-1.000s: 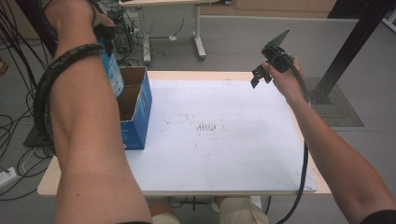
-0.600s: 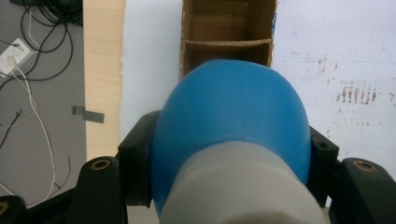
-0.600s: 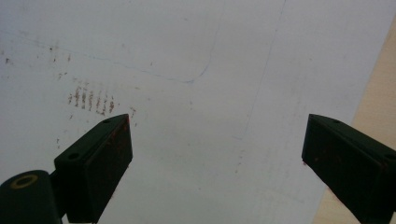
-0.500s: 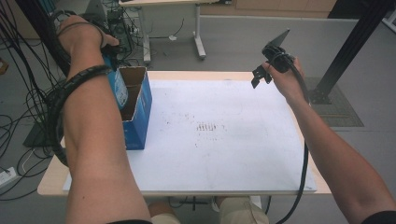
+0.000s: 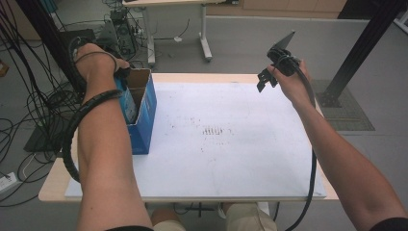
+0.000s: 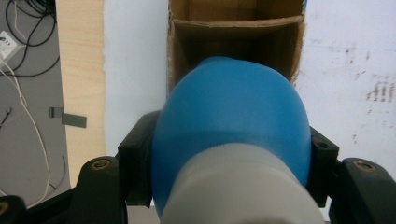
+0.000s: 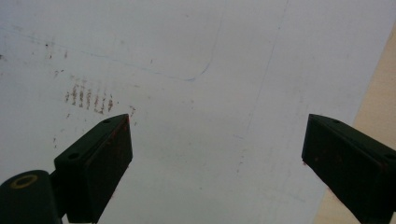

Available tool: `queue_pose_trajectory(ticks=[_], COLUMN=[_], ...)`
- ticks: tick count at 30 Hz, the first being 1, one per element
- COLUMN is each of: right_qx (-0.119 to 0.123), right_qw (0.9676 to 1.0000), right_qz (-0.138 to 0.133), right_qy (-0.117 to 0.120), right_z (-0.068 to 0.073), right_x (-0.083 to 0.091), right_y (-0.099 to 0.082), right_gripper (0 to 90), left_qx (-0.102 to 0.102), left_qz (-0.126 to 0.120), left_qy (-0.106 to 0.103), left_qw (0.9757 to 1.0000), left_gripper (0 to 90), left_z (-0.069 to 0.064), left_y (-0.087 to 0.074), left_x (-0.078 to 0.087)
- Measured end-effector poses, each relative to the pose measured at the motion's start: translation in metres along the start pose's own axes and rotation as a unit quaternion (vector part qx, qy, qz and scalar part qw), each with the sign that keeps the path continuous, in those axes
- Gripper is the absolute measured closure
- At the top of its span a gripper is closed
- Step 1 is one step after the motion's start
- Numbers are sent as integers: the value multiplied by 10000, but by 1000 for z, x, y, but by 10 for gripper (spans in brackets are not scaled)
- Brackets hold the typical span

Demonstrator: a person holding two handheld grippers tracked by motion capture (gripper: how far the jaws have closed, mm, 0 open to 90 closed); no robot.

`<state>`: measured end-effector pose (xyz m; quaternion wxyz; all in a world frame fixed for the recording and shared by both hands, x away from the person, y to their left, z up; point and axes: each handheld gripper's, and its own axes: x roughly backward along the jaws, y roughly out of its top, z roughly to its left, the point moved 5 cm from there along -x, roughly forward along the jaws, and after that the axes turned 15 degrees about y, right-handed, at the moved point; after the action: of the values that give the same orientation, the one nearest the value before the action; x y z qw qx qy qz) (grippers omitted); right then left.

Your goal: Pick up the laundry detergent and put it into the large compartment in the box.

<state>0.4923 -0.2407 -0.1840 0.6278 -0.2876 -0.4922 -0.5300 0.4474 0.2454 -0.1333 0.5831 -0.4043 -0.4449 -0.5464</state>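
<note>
While jaws clamp it, blue bottle [image 6: 231, 126] overhangs open box [image 6: 236, 35].

Pale wooden bench [image 5: 53, 185] under stained white sheet [image 5: 231, 144]; tangled black cables [image 5: 29, 101] on grey floor [image 5: 240, 43].

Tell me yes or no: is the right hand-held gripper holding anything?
No. In the right gripper view the right hand-held gripper has its jaws spread wide with just the white table sheet between them.

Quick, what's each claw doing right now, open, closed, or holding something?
Left claw: closed on a blue bottle, above the open cardboard box.
Right claw: open, holding nothing, above the white sheet.
</note>
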Motion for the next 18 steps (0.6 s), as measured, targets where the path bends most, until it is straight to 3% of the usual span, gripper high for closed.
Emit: queue_pose_trajectory(ticks=[8, 18], right_qx=[-22, -37], right_qw=[10000, 10000], right_qz=[16, 49], right_qy=[-28, -48], right_z=[-2, -1], right_x=[-1, -4], right_y=[-1, 1], right_gripper=[86, 86], left_qx=[-66, -196], left_qz=[30, 78], left_qy=[3, 42], left_qw=[10000, 9998], left_gripper=[373, 372], left_z=[-10, -24], left_y=[-1, 1], left_x=[-29, -52])
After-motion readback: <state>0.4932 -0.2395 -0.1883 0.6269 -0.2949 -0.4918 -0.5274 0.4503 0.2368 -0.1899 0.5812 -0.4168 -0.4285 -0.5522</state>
